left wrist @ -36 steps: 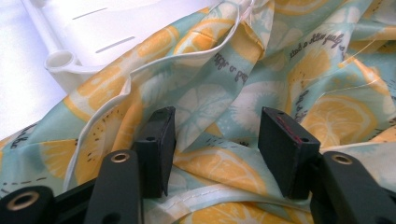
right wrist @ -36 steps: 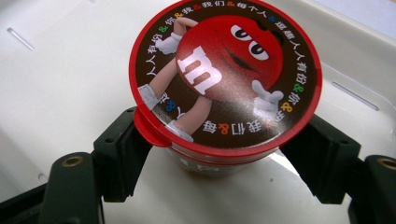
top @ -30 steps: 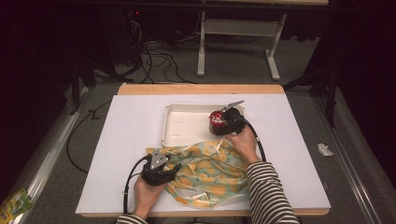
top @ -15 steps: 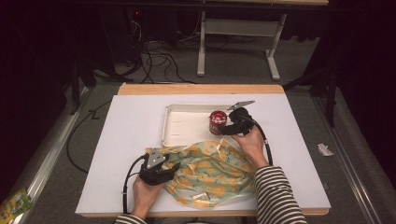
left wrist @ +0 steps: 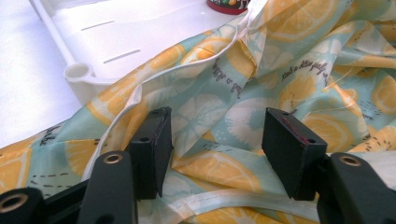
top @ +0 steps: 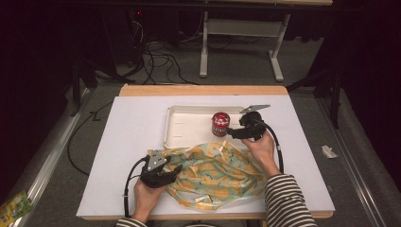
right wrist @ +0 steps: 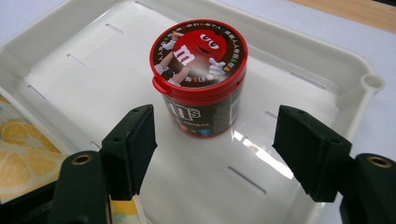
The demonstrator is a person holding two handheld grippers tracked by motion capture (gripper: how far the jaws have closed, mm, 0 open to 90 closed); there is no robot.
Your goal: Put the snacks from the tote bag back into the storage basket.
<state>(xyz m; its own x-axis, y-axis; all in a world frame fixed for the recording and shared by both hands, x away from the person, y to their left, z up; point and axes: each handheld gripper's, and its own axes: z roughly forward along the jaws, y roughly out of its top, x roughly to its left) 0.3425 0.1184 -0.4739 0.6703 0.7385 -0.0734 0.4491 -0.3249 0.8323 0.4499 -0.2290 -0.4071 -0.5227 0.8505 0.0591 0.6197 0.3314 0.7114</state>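
You are holding your right gripper spread just near of the red-lidded round candy tub.
The tub is standing upright, untouched, at the right of the white plastic tray. Your left gripper, jaws having just been opening, is resting apart over the lemon-print fabric bag lying crumpled near the tray, gripping none of it.

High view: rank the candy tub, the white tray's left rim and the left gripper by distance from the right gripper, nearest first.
1. candy tub: upright in the tray, just left of the right gripper, whose open jaws face it without touching.
2. white tray, left rim: farther left, across the tray floor.
3. left gripper: farthest, at the near left, jaws open over the lemon-print cloth.
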